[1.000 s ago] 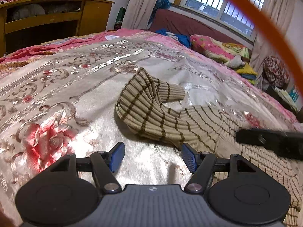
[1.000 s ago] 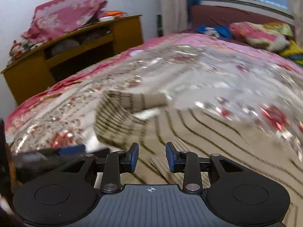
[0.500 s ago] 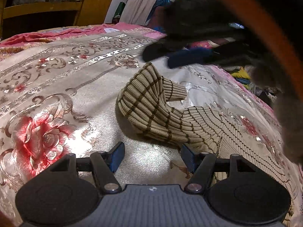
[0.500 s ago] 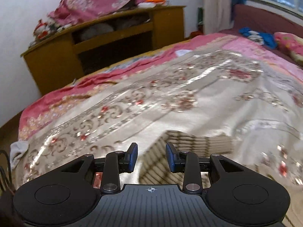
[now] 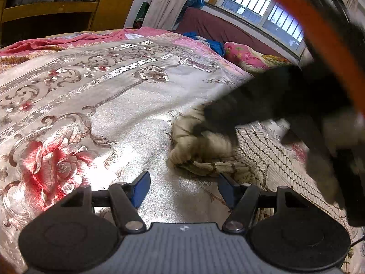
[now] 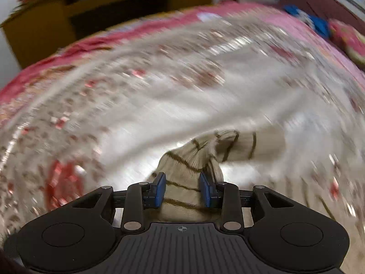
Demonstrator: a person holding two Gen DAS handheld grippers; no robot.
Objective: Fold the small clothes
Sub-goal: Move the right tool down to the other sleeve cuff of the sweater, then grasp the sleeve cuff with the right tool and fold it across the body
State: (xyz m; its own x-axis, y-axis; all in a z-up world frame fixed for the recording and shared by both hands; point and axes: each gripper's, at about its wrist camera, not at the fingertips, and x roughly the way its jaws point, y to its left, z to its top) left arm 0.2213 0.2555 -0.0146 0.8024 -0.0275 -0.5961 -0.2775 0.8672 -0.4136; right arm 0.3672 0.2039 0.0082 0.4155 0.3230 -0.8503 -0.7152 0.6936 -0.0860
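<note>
A beige ribbed knit garment (image 5: pixel 255 157) with thin brown stripes lies on the bed's silver-and-pink floral bedspread (image 5: pixel 95 105), toward the bed's right side as the left wrist camera views it. The left gripper (image 5: pixel 183 188) hovers low over bare bedspread just short of the garment's bunched sleeve, jaws spread, nothing between them. The right gripper (image 6: pixel 182 188) is positioned over that sleeve (image 6: pixel 205 155), with knit fabric lying between its blue pads (image 6: pixel 160 188); the right wrist view is motion-blurred, so actual clamping cannot be confirmed. In the left wrist view the right gripper appears as a dark blurred shape across the sleeve. A wooden cabinet (image 5: pixel 68 9) stands beyond the bed's far edge
</note>
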